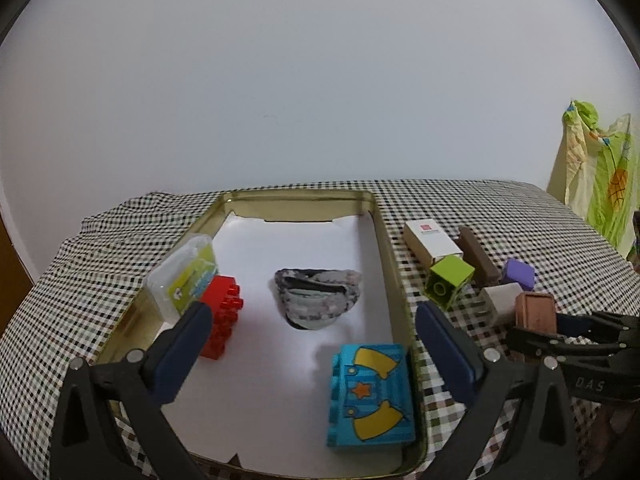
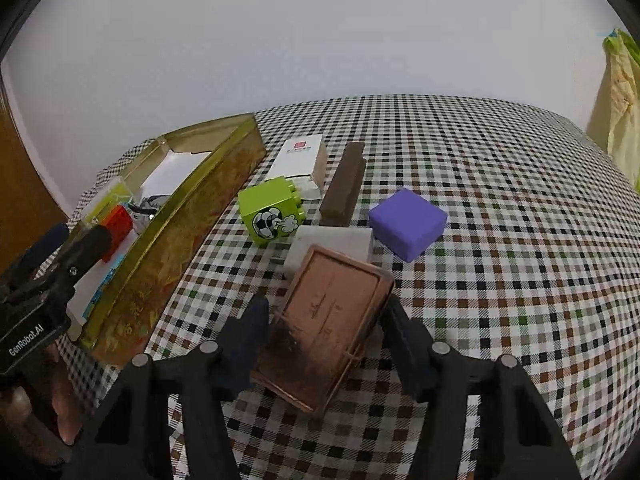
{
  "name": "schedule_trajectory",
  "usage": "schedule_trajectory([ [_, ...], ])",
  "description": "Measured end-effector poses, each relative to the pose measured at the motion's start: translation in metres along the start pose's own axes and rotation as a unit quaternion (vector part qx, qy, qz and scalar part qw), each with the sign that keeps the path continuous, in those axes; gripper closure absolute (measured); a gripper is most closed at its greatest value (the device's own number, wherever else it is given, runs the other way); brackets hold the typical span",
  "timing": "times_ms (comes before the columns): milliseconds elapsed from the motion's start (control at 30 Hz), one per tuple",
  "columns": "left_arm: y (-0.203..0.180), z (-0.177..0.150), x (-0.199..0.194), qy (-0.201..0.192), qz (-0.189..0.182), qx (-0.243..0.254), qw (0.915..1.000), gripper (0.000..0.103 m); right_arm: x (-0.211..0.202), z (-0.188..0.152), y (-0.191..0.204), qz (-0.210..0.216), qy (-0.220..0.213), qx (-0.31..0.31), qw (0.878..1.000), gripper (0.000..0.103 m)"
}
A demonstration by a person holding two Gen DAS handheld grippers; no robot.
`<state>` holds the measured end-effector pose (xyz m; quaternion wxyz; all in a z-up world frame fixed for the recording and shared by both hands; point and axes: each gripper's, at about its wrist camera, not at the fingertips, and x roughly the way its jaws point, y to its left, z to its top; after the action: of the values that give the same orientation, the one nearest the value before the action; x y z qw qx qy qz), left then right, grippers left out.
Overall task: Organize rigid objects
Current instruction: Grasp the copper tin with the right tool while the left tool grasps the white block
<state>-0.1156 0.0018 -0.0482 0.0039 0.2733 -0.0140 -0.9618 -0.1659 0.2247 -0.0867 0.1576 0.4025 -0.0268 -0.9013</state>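
Observation:
My right gripper [image 2: 324, 314] is shut on a flat copper-brown box [image 2: 332, 320], one finger on each long side, on the checked cloth. Just beyond it lie a white block [image 2: 340, 240], a purple block [image 2: 408, 222], a green football brick [image 2: 272, 212], a dark brown bar [image 2: 344, 184] and a white carton [image 2: 300, 156]. My left gripper [image 1: 312, 312] hangs open over the gold tin tray [image 1: 384, 240] with nothing between its fingers. Inside the tray are a red brick [image 1: 224, 320], a blue brick [image 1: 372, 396], a clear plastic box [image 1: 184, 276] and a grey speckled stone-like piece [image 1: 316, 296].
The checked cloth [image 2: 500, 280] covers the table, open to the right of the blocks. The tray's tall wall [image 2: 180, 240] stands left of my right gripper. A green and yellow bag [image 1: 600, 176] hangs at the far right. A person's hand [image 2: 60, 404] holds the left gripper.

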Motion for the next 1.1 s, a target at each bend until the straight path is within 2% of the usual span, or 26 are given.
schedule_trajectory([
  [133, -0.007, 0.002, -0.003, 0.002, -0.01, 0.003, 0.9999, 0.0, -0.007, -0.003, 0.001, 0.007, -0.014, 0.005, 1.0, 0.052],
  [233, -0.017, 0.004, -0.005, 0.001, -0.02, 0.009, 0.9998, 0.0, -0.012, -0.004, -0.002, 0.0, -0.028, 0.008, 1.0, 0.053],
  [533, -0.066, 0.007, -0.003, 0.01, -0.061, 0.044, 0.9971, 0.0, -0.025, 0.003, -0.043, -0.073, -0.069, 0.021, 0.995, 0.053],
  [733, -0.098, 0.007, 0.011, 0.043, -0.09, 0.056, 0.9934, 0.0, -0.027, 0.009, -0.064, -0.1, -0.082, 0.033, 0.991, 0.053],
  [833, -0.11, 0.007, 0.019, 0.061, -0.102, 0.055, 0.9913, 0.0, -0.026, 0.01, -0.069, -0.103, -0.082, 0.039, 0.991, 0.053],
  [1100, -0.128, 0.005, 0.05, 0.119, -0.106, 0.065, 0.9852, 0.0, -0.021, 0.011, -0.085, -0.09, -0.072, 0.06, 0.991, 0.053],
])
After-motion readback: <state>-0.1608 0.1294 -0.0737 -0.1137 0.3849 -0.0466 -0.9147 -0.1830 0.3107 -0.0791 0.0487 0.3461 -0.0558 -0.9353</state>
